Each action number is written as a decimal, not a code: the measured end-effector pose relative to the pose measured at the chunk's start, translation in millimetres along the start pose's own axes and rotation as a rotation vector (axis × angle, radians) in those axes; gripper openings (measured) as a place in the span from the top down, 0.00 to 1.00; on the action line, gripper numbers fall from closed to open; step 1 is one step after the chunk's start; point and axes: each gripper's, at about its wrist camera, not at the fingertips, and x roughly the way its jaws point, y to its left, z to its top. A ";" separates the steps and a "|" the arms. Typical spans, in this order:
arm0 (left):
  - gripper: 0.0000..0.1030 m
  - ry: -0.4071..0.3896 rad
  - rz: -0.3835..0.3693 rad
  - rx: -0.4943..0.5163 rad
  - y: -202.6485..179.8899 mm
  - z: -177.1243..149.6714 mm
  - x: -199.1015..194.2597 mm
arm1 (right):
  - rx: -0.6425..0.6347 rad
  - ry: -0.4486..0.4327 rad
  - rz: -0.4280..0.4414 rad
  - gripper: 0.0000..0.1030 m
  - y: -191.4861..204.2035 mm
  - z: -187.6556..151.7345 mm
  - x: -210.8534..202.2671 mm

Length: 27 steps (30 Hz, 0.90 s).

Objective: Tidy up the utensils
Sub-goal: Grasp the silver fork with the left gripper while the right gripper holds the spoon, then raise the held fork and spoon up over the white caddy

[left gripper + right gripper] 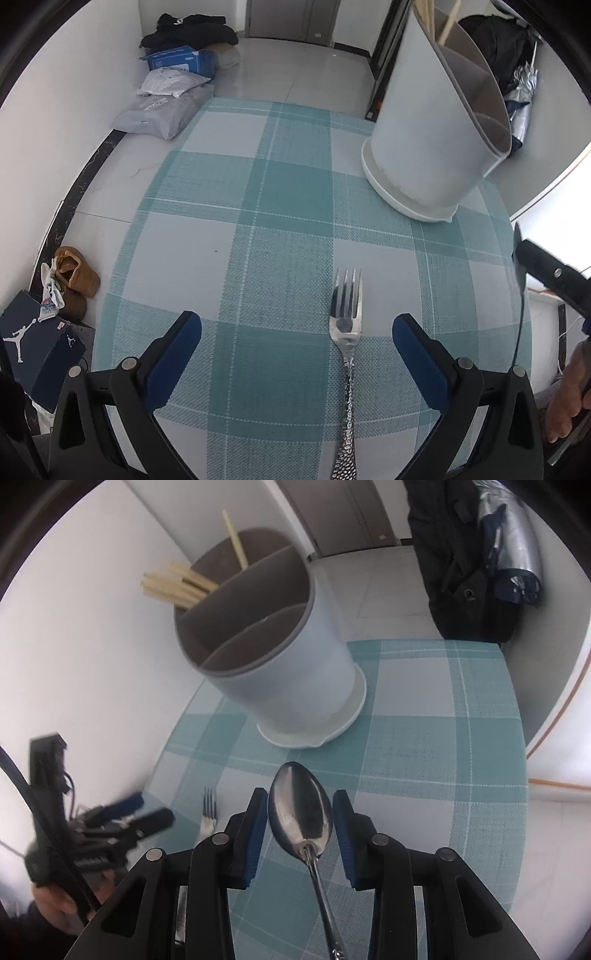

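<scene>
A silver fork (345, 332) with a hammered handle lies on the teal checked placemat (258, 221), tines pointing away. My left gripper (297, 323) hangs open above it; the fork sits between the fingers, nearer the right one, untouched. My right gripper (300, 798) is shut on the bowl of a silver spoon (299, 808), held above the mat. The white utensil holder (295, 672) with grey dividers stands on its saucer beyond; chopsticks (173, 585) fill its far compartment. In the right wrist view the fork (209, 808) and the left gripper (149, 809) show at lower left.
The holder (432, 129) stands at the mat's far right corner. On the floor to the left are brown shoes (75, 278), a dark shoebox (40, 347) and grey parcels (166, 110). A black bag (469, 572) lies beyond the table's far edge.
</scene>
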 end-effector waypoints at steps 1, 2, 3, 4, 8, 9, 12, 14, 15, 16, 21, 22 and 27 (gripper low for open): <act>0.01 0.005 0.011 0.011 -3.3 0.2 2.1 | 0.014 -0.015 0.020 0.67 -2.5 0.0 -2.7; 0.02 0.008 0.023 0.017 -5.1 0.6 4.2 | 0.021 -0.029 0.026 0.67 -4.2 1.0 -5.9; 0.02 0.012 0.029 0.022 -6.7 1.1 6.1 | 0.018 -0.038 0.026 0.67 -5.0 2.2 -8.7; 0.04 0.018 0.036 0.023 -7.8 1.8 7.8 | 0.016 -0.044 0.030 0.67 -6.7 2.3 -11.9; 0.20 0.055 0.082 0.022 -10.5 3.8 18.0 | 0.034 -0.065 0.052 0.67 -13.9 3.4 -20.5; 0.27 0.042 0.109 0.028 -14.8 3.7 17.9 | 0.042 -0.071 0.055 0.67 -19.8 1.8 -25.8; 0.55 0.032 0.104 0.034 -19.4 5.5 14.2 | 0.067 -0.096 0.067 0.67 -23.3 6.9 -28.0; 0.72 0.024 0.107 0.033 -22.1 5.0 12.8 | 0.077 -0.115 0.075 0.67 -25.9 7.3 -25.3; 0.82 0.021 0.101 0.029 -22.8 4.6 12.6 | 0.079 -0.129 0.073 0.67 -26.7 8.4 -28.2; 0.83 0.022 0.092 0.016 -21.4 4.1 11.5 | 0.085 -0.139 0.075 0.67 -27.5 9.1 -30.7; 0.84 0.014 0.059 -0.057 -16.3 4.3 12.5 | 0.089 -0.175 0.075 0.67 -26.8 11.2 -36.0; 0.84 0.011 0.054 -0.077 -13.3 4.3 11.4 | 0.084 -0.182 0.074 0.67 -25.2 11.1 -37.4; 0.84 -0.029 0.032 -0.128 -11.2 6.9 2.4 | 0.078 -0.226 0.079 0.67 -19.8 9.6 -46.6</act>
